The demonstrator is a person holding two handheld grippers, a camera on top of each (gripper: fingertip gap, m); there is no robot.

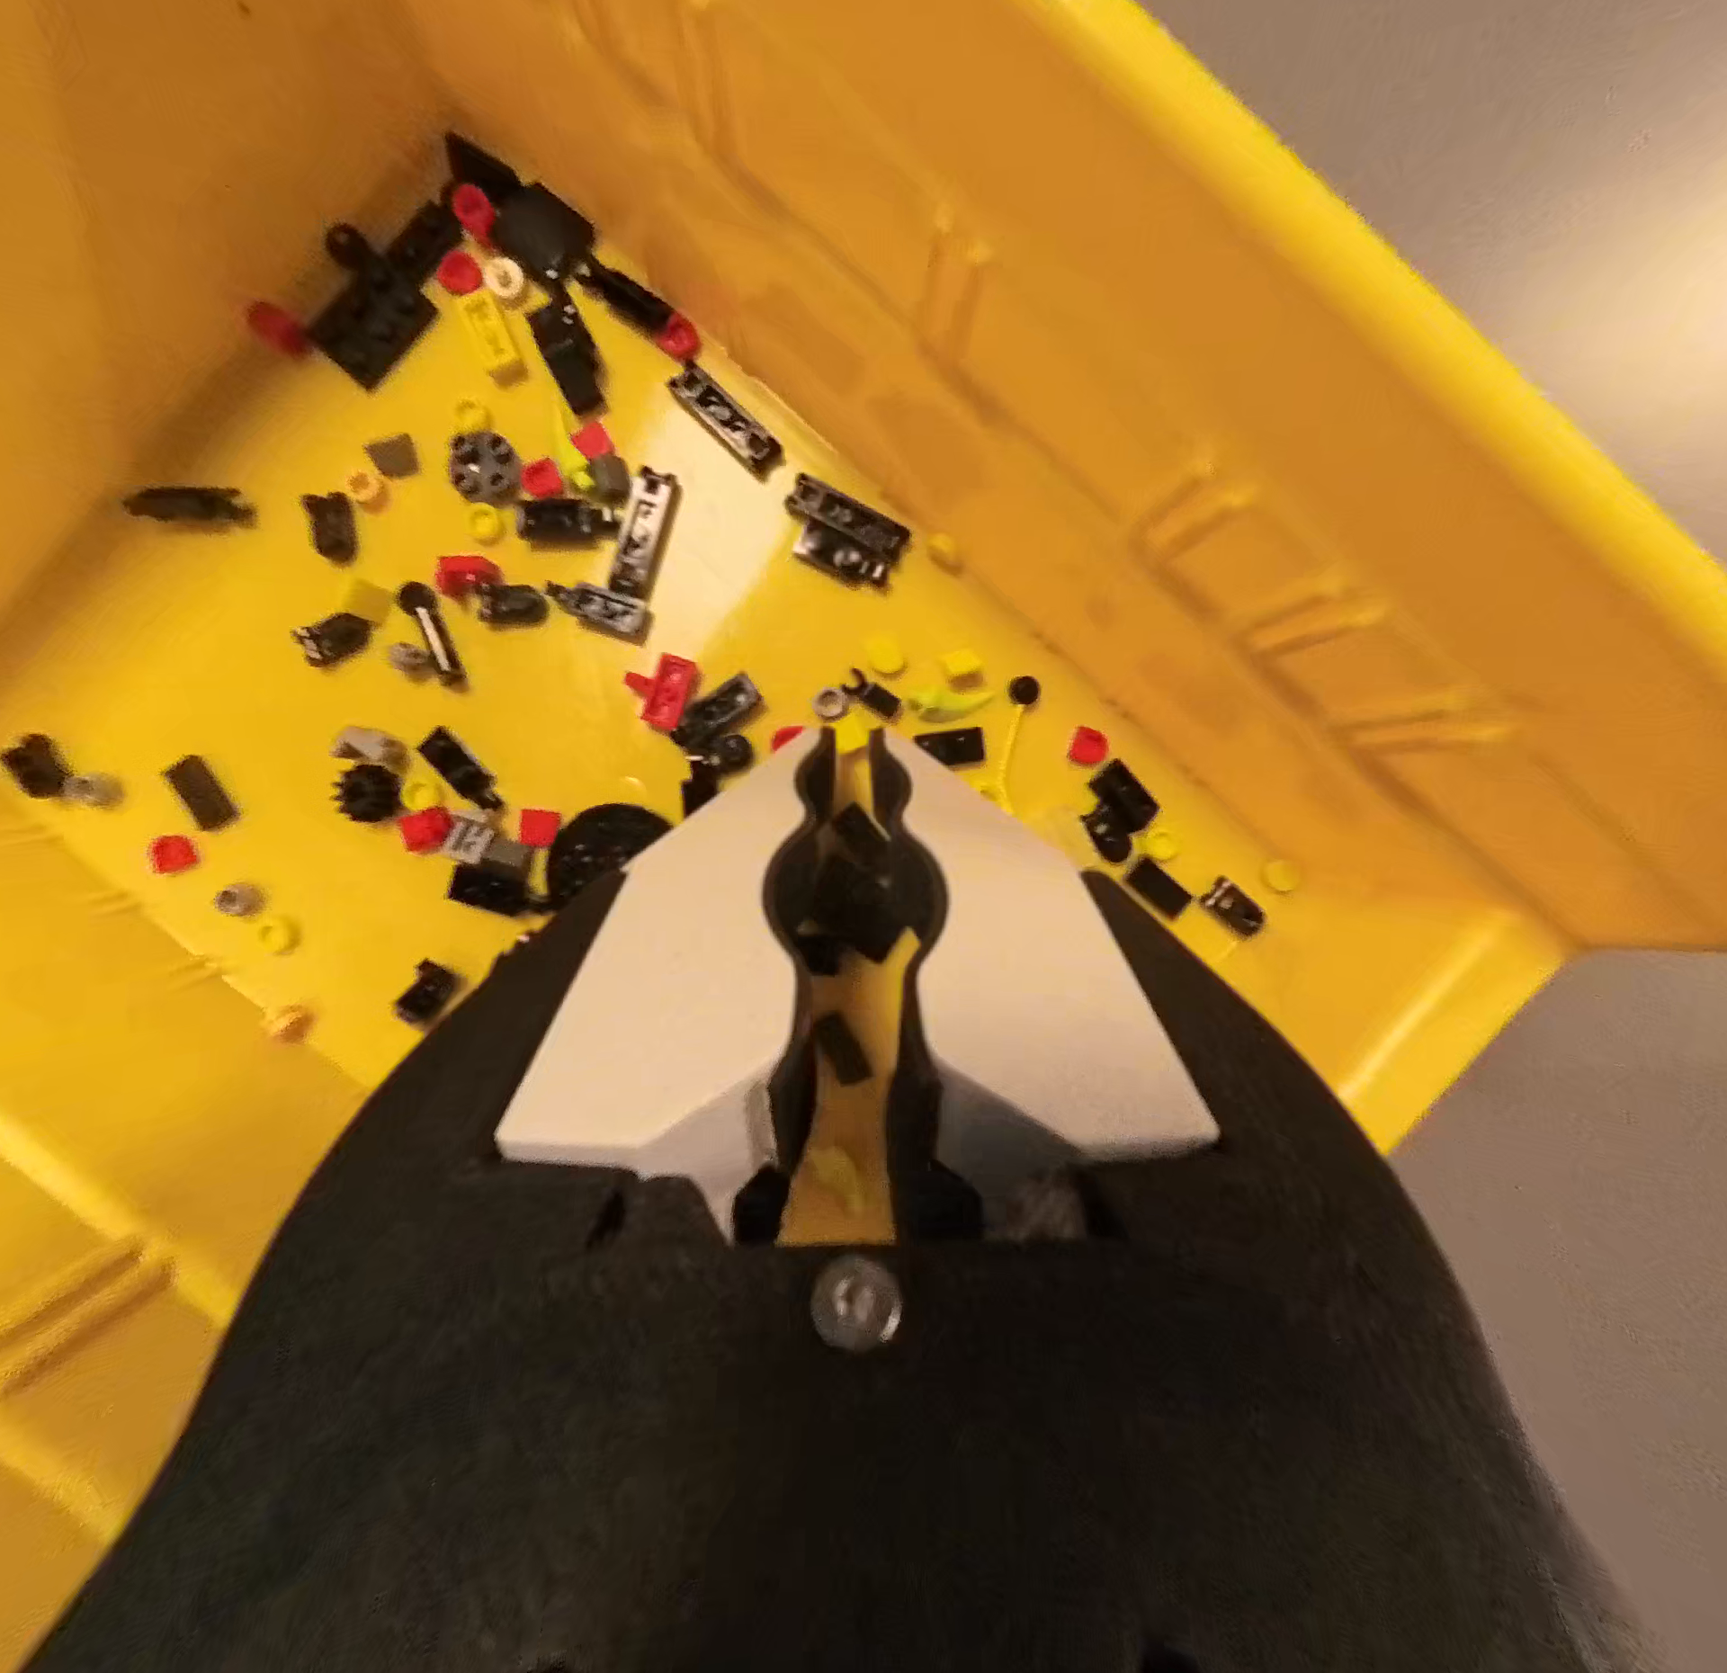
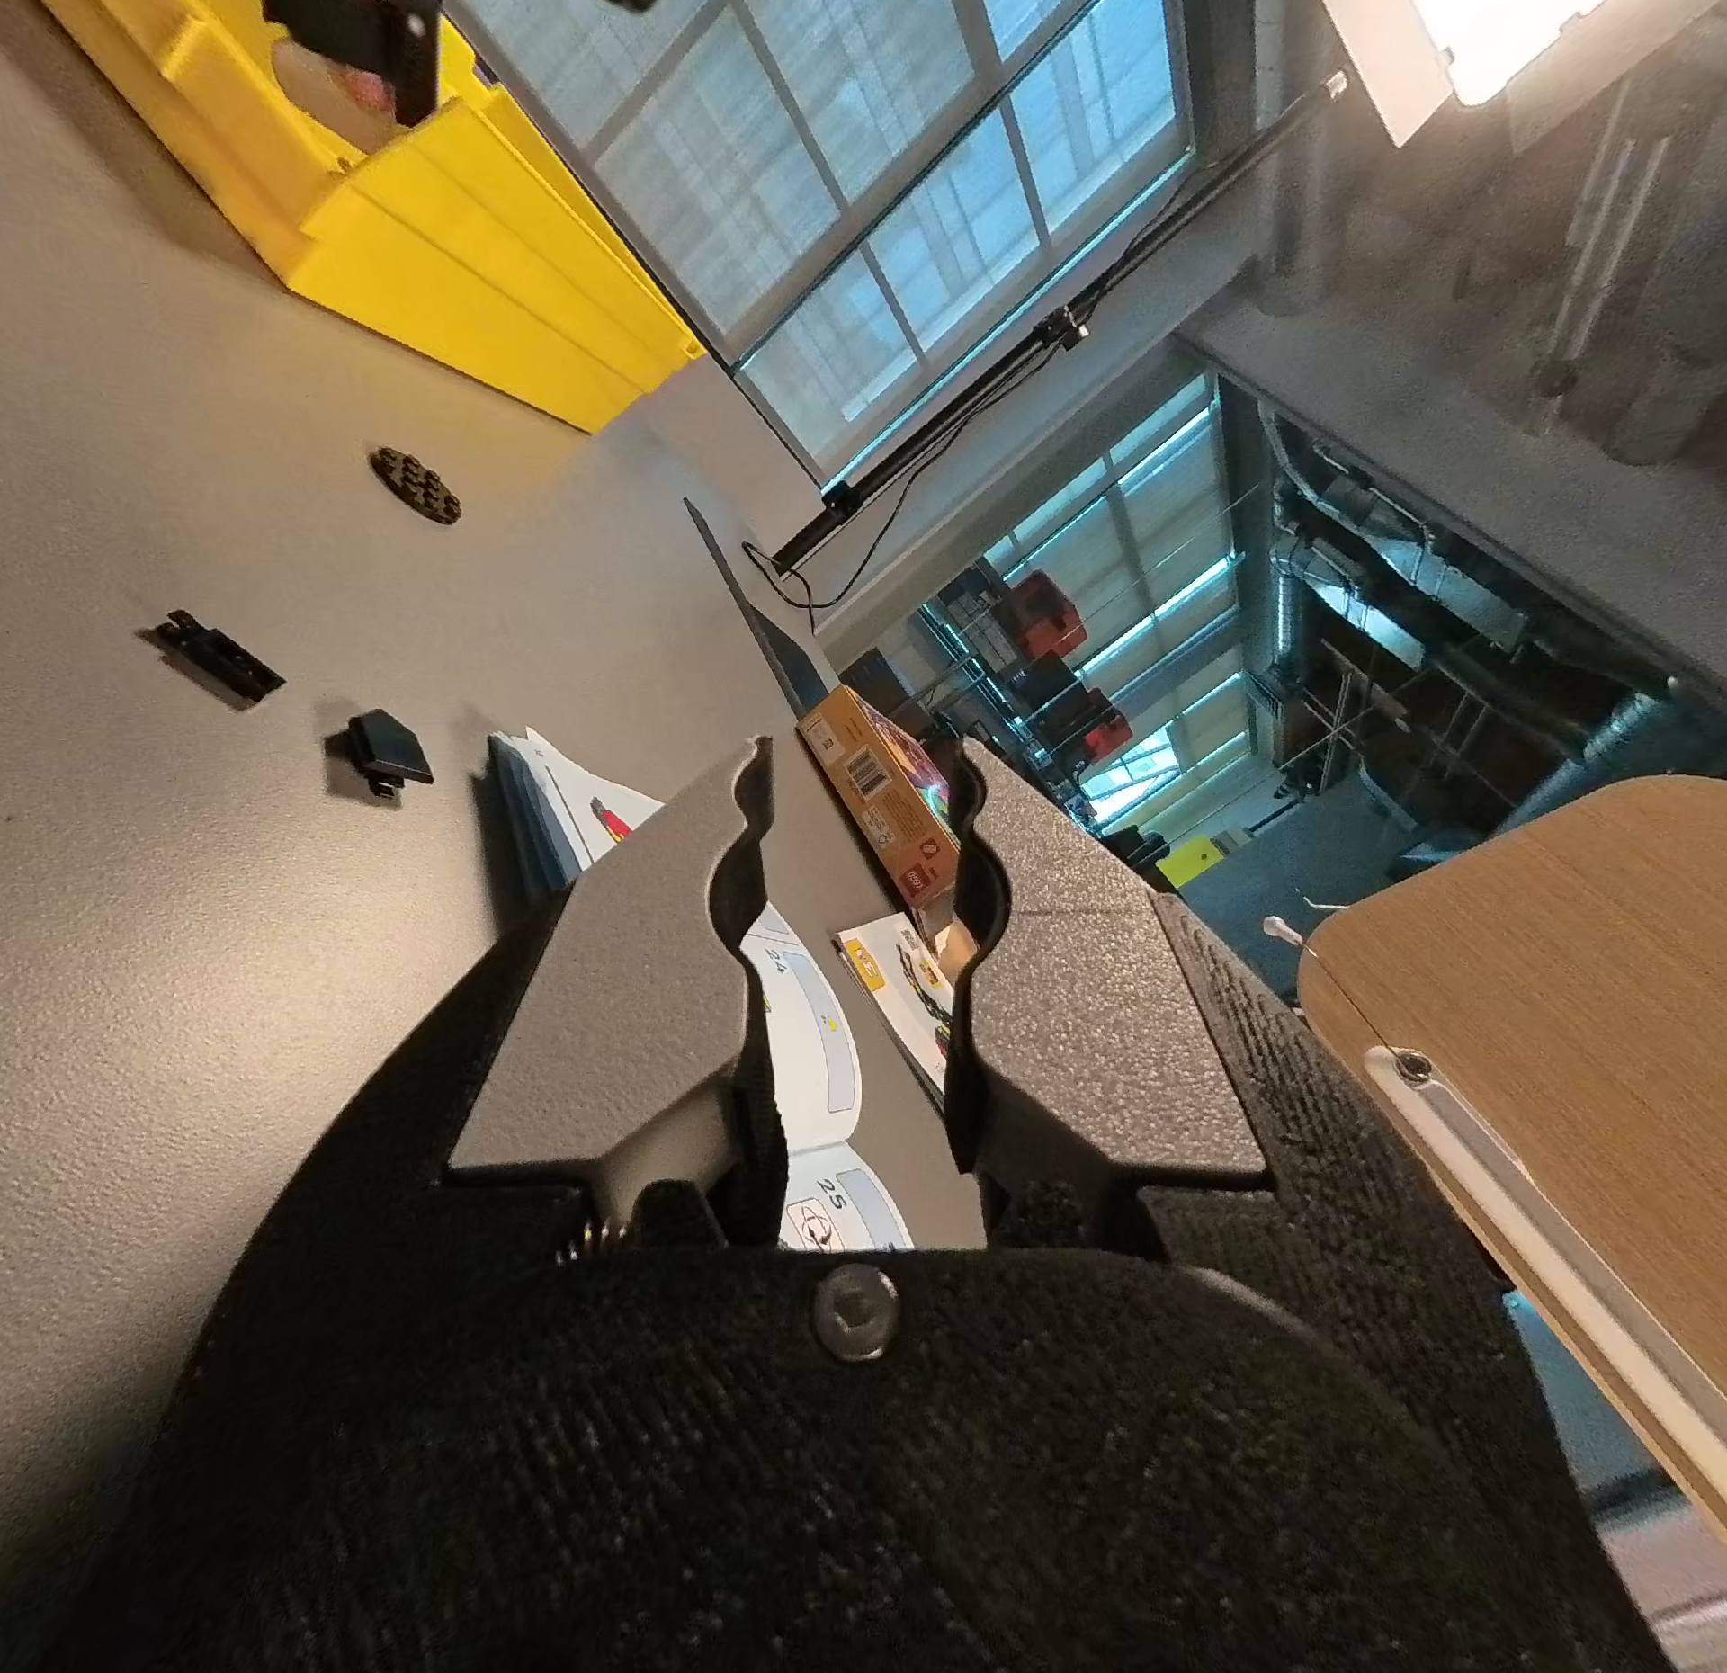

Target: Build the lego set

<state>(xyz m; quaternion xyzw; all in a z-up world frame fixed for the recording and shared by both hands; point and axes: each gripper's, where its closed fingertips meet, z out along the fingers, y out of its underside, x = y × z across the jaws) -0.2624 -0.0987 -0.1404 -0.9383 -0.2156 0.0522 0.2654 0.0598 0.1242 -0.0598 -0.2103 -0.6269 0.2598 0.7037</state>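
My left gripper [image 1: 850, 740] hangs inside a yellow bin [image 1: 1028, 273], over several loose black, red, yellow and grey lego pieces [image 1: 561, 525]. Its jaws stand almost together, and a black lego piece [image 1: 849, 857] seems to sit in the round hollow between them. My right gripper [image 2: 864, 750] is open and empty above the grey table [image 2: 187, 881]. On the table to its left lie a black round plate [image 2: 414, 486], a black flat plate [image 2: 220, 661] and a black sloped piece [image 2: 383, 754]. The left gripper also shows far off over the bin [image 2: 374, 21].
The open instruction booklet [image 2: 813, 1049] lies under my right gripper, with the lego box [image 2: 883, 787] just beyond it. The yellow bin [image 2: 449, 226] stands at the table's far side. A wooden tabletop [image 2: 1542, 974] is at the right. A light stand [image 2: 1028, 357] leans by the windows.
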